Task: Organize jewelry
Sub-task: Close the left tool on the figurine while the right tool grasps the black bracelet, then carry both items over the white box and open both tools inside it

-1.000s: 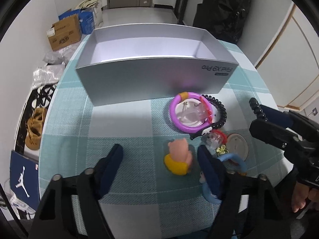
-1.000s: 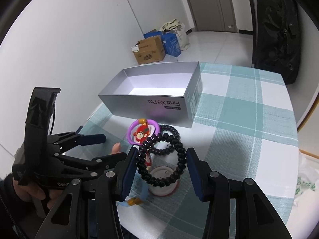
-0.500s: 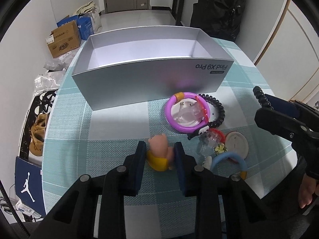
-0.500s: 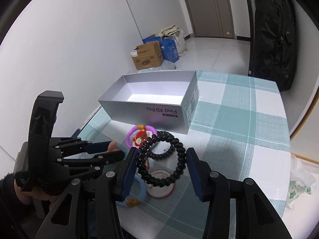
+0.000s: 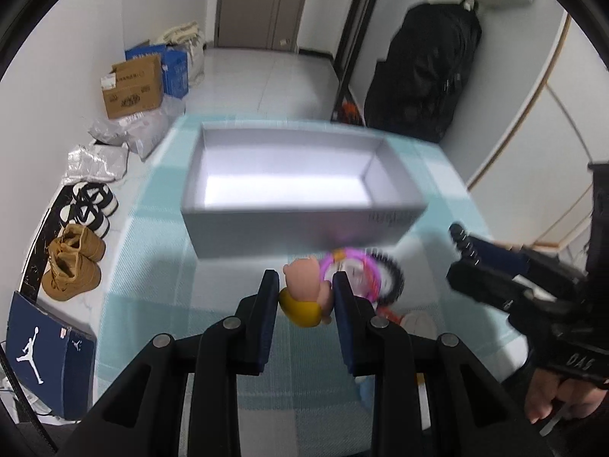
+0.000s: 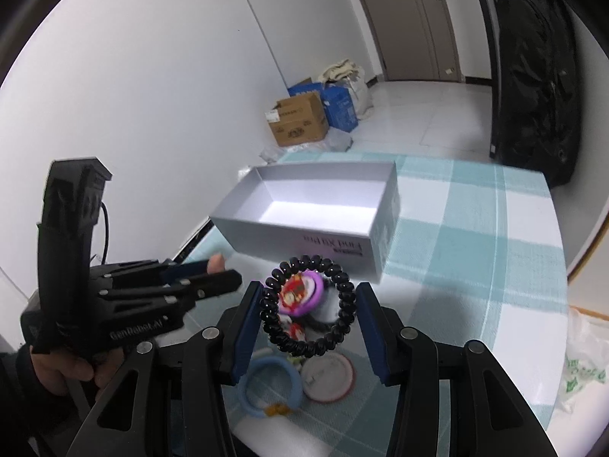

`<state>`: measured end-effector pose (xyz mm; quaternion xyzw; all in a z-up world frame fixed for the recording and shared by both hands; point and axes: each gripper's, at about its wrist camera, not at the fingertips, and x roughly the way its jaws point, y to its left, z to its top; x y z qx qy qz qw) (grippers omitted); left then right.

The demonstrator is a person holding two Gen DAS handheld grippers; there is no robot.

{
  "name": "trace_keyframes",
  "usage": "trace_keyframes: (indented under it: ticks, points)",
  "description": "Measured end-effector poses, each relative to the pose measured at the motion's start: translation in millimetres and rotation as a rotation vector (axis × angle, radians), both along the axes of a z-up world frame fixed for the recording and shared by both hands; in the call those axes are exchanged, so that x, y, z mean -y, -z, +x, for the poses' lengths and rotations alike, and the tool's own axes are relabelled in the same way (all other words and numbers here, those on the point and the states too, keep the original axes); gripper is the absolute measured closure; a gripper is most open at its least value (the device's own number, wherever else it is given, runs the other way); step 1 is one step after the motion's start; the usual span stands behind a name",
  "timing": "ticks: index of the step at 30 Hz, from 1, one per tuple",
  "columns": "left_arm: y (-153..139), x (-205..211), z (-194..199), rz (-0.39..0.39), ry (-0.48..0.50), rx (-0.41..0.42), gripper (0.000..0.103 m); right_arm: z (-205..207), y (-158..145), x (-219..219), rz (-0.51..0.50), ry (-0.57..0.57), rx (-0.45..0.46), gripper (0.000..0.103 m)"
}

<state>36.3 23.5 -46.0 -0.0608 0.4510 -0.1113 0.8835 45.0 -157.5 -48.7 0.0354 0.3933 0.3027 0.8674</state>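
My left gripper is shut on a pink and yellow pig figure and holds it above the table, short of the open silver box. My right gripper is shut on a black coil bracelet and holds it in the air, also short of the box. A purple ring, a blue ring and a round white and red lid lie on the table below. The purple ring shows blurred in the left wrist view.
The table has a teal checked cloth. The left gripper shows at left in the right wrist view; the right gripper at right in the left wrist view. Shoes and cardboard boxes sit on the floor.
My left gripper closed on the pig figure and lifted it off the table toward the box. My right gripper rose with the black bracelet still held.
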Motion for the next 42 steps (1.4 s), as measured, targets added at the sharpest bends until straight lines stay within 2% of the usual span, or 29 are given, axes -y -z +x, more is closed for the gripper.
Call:
trace_keyframes:
  ticks: [4, 8, 15, 18, 26, 35, 42]
  points:
    - [-13, -3, 7, -0.029, -0.002, 0.047, 0.080, 11, -8, -5, 0.009, -0.011, 0.001, 0.055]
    - [-19, -1, 23, -0.007, 0.008, 0.073, 0.080, 26, -19, -10, 0.019, -0.033, 0.010, 0.055]
    - [-19, -11, 54, -0.041, -0.032, 0.028, 0.080, 61, -28, -21, 0.030, -0.040, 0.039, 0.055]
    - [-18, -9, 65, -0.034, -0.029, 0.026, 0.080, 78, -25, -21, 0.054, -0.026, 0.020, 0.055]
    - [-1, -11, 89, -0.111, -0.002, -0.051, 0.080, 108, -10, -19, 0.128, -0.017, -0.053, 0.055]
    - [4, -5, 99, -0.109, 0.012, -0.078, 0.080, 122, 12, -26, 0.113, -0.044, -0.111, 0.053]
    - [7, -8, 106, -0.129, -0.002, -0.089, 0.080, 121, 11, -27, 0.088, -0.025, -0.077, 0.051]
